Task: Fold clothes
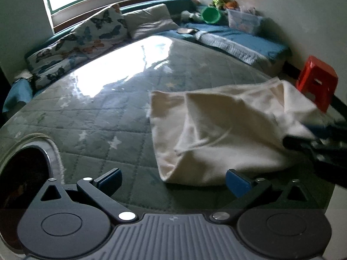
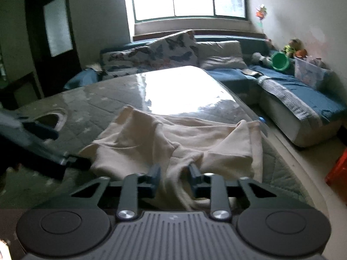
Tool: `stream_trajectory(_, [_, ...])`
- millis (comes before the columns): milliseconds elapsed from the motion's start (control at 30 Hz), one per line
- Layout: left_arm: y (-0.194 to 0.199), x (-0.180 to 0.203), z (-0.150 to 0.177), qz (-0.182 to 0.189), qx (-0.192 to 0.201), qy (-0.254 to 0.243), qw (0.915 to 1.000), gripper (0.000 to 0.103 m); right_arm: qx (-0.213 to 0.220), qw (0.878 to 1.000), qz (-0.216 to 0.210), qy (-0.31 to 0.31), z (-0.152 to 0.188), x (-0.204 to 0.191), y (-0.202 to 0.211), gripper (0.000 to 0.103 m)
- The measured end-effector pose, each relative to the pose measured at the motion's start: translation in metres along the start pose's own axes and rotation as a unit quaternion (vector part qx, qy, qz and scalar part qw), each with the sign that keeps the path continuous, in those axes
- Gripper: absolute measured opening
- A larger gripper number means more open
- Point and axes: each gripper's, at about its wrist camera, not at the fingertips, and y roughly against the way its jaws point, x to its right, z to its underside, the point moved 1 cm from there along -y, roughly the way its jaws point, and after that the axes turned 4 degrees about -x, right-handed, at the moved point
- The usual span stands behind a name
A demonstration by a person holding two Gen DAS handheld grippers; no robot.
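On a quilted grey table cover (image 1: 108,117), the left gripper (image 1: 173,182) hangs wide open and empty beside a cream garment (image 2: 173,134) — soft, light, best pinched at an edge — the right gripper (image 2: 174,178) clamps a fold; a green bucket (image 2: 280,61) and clear bin (image 2: 308,73) hold indistinct things.

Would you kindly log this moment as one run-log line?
right gripper: shut on cream garment | left gripper: open, empty | surface: quilted mat
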Motion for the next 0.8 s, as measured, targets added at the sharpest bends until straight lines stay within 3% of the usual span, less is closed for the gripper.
stream_trajectory(100, [0.007,-0.005,-0.004,0.007,0.011,0.014,0.9998,0.103,0.000,1.000,-0.021,0.005,0.005,-0.003,0.009,0.014])
stream_trajectory(133, [0.010,-0.006,-0.005,0.010,0.015,0.016,0.9997,0.103,0.000,0.999,-0.033,0.007,0.007,-0.005,0.012,0.006])
stream_trajectory(267, [0.016,-0.006,-0.006,0.017,0.025,0.018,0.9994,0.103,-0.001,0.998,-0.064,0.027,0.015,-0.020,0.019,0.004])
stream_trajectory(467, [0.017,-0.003,-0.005,0.019,0.026,0.012,0.9994,0.103,0.008,0.998,-0.058,0.040,0.010,-0.026,0.021,0.004])
stream_trajectory(633, [0.015,-0.002,-0.002,0.019,0.022,0.013,0.9995,0.103,0.009,0.999,-0.024,0.042,0.006,-0.022,0.012,0.022])
stream_trajectory(767, [0.013,-0.001,0.000,0.019,0.019,0.011,0.9996,0.103,0.007,1.000,-0.019,0.017,0.008,-0.015,0.002,0.020])
stream_trajectory(800, [0.014,-0.001,0.000,0.021,0.020,0.012,0.9995,0.103,0.004,1.000,-0.022,0.013,0.008,-0.014,0.000,0.014])
